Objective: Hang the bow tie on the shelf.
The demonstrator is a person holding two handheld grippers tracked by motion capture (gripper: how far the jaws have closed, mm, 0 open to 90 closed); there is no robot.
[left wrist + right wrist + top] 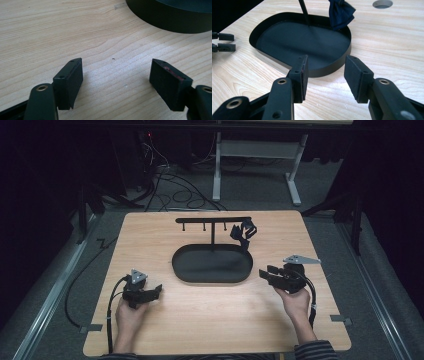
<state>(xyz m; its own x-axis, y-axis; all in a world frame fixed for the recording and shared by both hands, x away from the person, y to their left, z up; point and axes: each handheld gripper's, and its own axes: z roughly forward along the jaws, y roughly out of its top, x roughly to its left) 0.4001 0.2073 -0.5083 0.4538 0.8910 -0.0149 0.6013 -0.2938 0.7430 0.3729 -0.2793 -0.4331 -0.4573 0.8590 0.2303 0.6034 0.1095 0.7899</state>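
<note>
High view: black oval tray (pixel 212 265) at mid-bench (pixel 215 320) holds a T-shaped stand (pixel 213 222); dark crumpled cloth (pixel 243 233) hangs from its right end. Left tool (pixel 159 289) and right tool (pixel 264 273) gape, empty.

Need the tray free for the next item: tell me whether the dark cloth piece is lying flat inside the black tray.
No, the dark cloth piece hangs from the stand's crossbar above the black tray.

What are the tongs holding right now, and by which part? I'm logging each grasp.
Nothing is held. The left tongs and the right tongs both stand open over the bare table, with nothing between their jaws.
</note>
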